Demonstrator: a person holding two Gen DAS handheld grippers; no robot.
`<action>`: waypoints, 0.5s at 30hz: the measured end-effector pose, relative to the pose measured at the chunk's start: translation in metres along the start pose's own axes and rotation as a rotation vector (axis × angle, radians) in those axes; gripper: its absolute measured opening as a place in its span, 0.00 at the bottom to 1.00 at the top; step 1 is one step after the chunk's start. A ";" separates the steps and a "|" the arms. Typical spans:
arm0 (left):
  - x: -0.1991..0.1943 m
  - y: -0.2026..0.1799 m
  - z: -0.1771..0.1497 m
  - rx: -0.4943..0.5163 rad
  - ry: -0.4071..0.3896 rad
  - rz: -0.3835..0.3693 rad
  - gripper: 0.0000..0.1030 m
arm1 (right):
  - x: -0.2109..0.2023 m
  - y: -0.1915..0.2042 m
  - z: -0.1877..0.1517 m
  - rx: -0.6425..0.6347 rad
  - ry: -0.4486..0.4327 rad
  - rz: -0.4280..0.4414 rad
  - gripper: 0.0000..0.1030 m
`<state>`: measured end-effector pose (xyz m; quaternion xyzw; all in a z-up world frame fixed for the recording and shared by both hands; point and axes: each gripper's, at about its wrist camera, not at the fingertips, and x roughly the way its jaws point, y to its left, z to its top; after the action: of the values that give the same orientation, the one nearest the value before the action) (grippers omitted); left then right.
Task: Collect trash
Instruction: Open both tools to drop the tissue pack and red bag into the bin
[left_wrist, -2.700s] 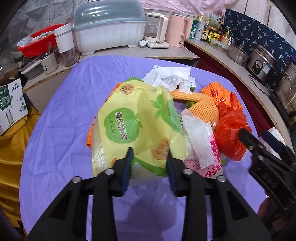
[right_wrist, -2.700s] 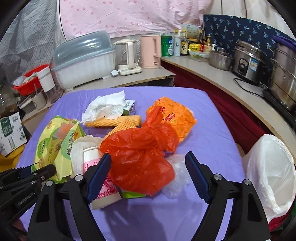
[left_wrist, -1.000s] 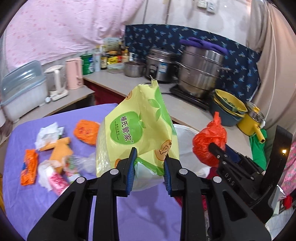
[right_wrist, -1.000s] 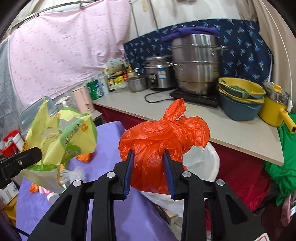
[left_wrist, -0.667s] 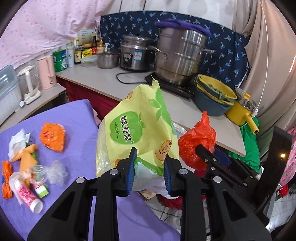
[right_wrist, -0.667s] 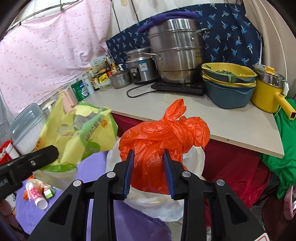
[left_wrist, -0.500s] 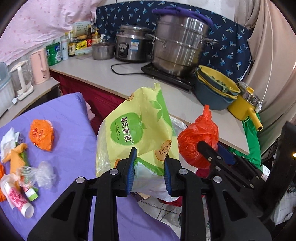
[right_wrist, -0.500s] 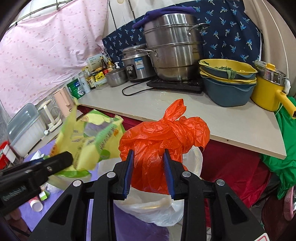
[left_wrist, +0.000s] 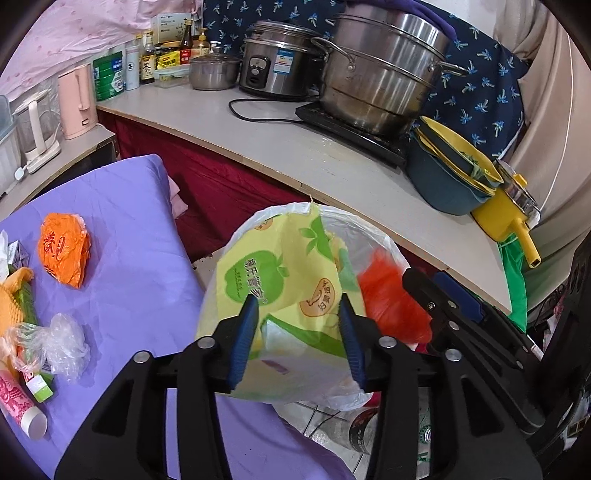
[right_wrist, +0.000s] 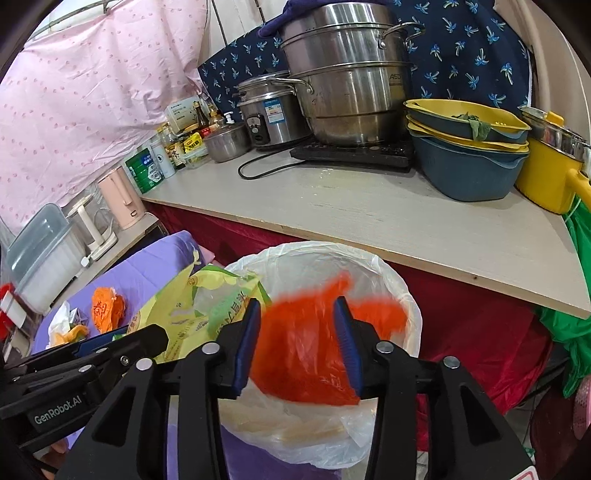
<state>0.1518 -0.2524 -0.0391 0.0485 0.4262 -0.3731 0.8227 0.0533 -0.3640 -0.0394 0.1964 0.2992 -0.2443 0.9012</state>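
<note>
Both grippers, left (left_wrist: 298, 334) & right (right_wrist: 297, 341), had sprung wide; 1 yellow-green wrapper (left_wrist: 284, 280) & 1 red bag (right_wrist: 314, 354) were dropping, blurred, into the white trash bag (right_wrist: 413, 317).

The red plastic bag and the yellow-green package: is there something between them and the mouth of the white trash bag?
Nothing visible blocks either. The red plastic bag and the yellow-green package are over the open mouth of the white trash bag, with both the left gripper and right gripper open.
</note>
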 end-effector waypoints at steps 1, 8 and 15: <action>-0.001 0.001 0.001 -0.002 -0.004 0.002 0.45 | -0.001 0.001 0.001 -0.001 -0.006 0.001 0.47; -0.019 0.004 0.006 0.004 -0.062 0.043 0.62 | -0.018 0.008 0.007 0.009 -0.056 -0.001 0.56; -0.041 0.008 0.006 -0.011 -0.097 0.063 0.63 | -0.040 0.018 0.011 -0.003 -0.096 -0.008 0.60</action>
<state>0.1463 -0.2250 -0.0070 0.0394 0.3859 -0.3465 0.8541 0.0400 -0.3421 -0.0023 0.1818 0.2569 -0.2568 0.9138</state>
